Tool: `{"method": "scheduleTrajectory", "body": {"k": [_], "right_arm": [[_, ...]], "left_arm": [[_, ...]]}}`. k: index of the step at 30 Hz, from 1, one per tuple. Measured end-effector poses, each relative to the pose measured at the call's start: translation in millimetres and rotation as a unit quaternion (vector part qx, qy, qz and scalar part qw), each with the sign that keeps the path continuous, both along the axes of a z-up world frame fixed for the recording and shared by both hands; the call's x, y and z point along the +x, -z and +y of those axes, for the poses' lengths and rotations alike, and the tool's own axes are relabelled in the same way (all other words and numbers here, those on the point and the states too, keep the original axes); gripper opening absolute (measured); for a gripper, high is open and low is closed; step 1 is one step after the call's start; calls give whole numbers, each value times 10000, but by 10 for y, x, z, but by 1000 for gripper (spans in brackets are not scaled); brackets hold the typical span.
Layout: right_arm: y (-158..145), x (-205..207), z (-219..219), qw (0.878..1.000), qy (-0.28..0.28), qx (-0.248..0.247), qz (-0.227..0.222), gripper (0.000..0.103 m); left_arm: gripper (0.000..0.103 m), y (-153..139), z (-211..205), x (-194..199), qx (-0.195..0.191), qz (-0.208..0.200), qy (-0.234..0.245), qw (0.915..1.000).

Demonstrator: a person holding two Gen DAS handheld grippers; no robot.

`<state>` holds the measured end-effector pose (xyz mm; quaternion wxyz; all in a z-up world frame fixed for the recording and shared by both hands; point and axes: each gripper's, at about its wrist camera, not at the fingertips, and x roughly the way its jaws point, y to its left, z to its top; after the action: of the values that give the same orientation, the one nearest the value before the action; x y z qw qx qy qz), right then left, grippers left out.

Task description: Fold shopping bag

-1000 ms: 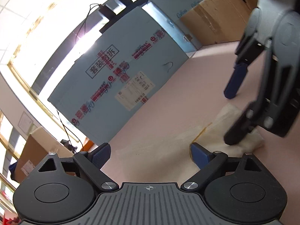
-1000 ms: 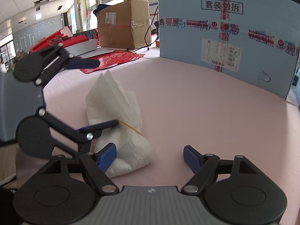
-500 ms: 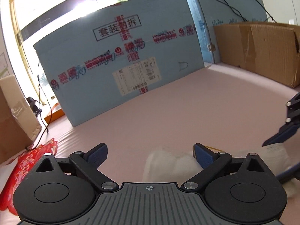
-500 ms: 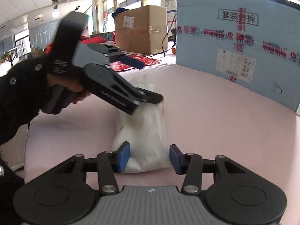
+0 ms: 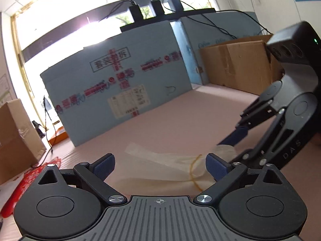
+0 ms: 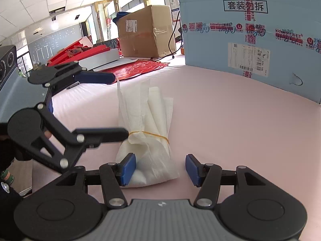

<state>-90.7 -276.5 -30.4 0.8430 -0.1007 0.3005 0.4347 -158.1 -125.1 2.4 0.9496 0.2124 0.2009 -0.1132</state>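
The white shopping bag [image 6: 148, 132] lies folded into a long bundle on the pink table [image 6: 230, 120], bound by a yellow rubber band [image 6: 149, 134] around its middle.

My right gripper [image 6: 159, 169] sits at the near end of the bag. Its jaws have just been closing, then eased a touch wider. They stand apart, with the bag's end between them. The left pad [image 6: 127, 168] is right against the bag; the right pad is clear of it, so nothing is clamped.

My left gripper [image 5: 159, 165] comes at the bag from the side, near the rubber band [image 5: 194, 168], jaws spread wide and holding nothing. From the right wrist view, one of its fingers reaches to the band and the other hangs above the bag's far end.

Beyond the bag stands a big light-blue box [image 6: 250, 36], with a brown cardboard box [image 6: 144, 32] further off.
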Motion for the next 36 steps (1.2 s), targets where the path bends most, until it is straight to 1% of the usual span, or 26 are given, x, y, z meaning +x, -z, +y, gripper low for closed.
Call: {"method": "scheduleTrajectory", "body": {"k": [1, 3, 4, 6, 8, 9, 11, 12, 14, 16, 18, 20, 21, 24, 26, 27, 28, 29, 30, 32, 33, 35, 36], "right_arm": [[6, 0, 1, 10000, 12, -7, -7, 57], [14, 3, 2, 10000, 12, 2, -9, 58], [17, 4, 8, 10000, -1, -3, -20, 60], [24, -5, 22, 10000, -16, -34, -66, 61], [32, -2, 31, 9999, -16, -49, -87, 62], [34, 2, 31, 10000, -16, -45, -82, 62], [39, 11, 32, 10000, -17, -38, -73, 62], [43, 12, 33, 10000, -20, -35, -71, 62], [49, 13, 29, 10000, -24, -20, -53, 63], [53, 22, 28, 10000, -30, -2, -33, 63], [58, 30, 27, 10000, -39, 12, -13, 64], [61, 29, 21, 10000, -62, 33, 16, 67], [63, 33, 21, 10000, -75, 40, 26, 68], [66, 28, 18, 9999, -90, 59, 55, 69], [67, 25, 12, 9999, -88, 75, 78, 69], [69, 29, 12, 9999, -89, 79, 85, 69], [70, 30, 11, 9999, -89, 83, 92, 69], [69, 28, 11, 9999, -88, 87, 97, 69], [69, 26, 11, 9999, -88, 91, 103, 69], [67, 22, 9, 9998, -87, 102, 117, 70], [68, 20, 7, 9998, -89, 114, 131, 70], [66, 25, 2, 9997, -93, 148, 159, 71], [64, 30, -4, 9996, -91, 190, 197, 72]], "left_arm": [[103, 17, 3, 2, -8, -18, -49, 10000], [103, 38, 18, 32, 8, 136, -285, 9995], [103, 80, 6, 51, 192, 217, -457, 9985], [103, 117, 9, 28, 257, 227, -568, 9978], [103, 114, -2, 37, 234, 272, -697, 9969], [103, 115, -15, 39, 305, 252, -704, 9967], [103, 122, -70, 22, 662, 134, -694, 9953], [103, 125, -90, 17, 781, 95, -702, 9944], [103, 150, -107, 7, 1119, -48, -718, 9911], [103, 153, -87, 1, 1252, -92, -681, 9897], [103, 170, -43, 21, 1573, -176, -729, 9847], [103, 180, 4, 43, 1848, -241, -784, 9794], [103, 171, 44, 61, 1870, -245, -811, 9787], [103, 66, 105, 68, 1609, -206, -578, 9851], [103, -74, 174, 38, 1095, -86, -93, 9939], [103, -124, 210, 27, 898, -62, 73, 9959], [103, -193, 272, 13, 687, -81, 157, 9975], [103, -262, 339, 0, 524, -163, 143, 9984], [103, -303, 383, -4, 439, -227, 81, 9987], [103, -347, 475, -12, 450, -394, -109, 9982], [103, -340, 484, -6, 529, -396, -120, 9977], [103, -239, 442, 27, 914, -116, 118, 9957], [103, -184, 415, 48, 1045, 22, 264, 9942]]}}
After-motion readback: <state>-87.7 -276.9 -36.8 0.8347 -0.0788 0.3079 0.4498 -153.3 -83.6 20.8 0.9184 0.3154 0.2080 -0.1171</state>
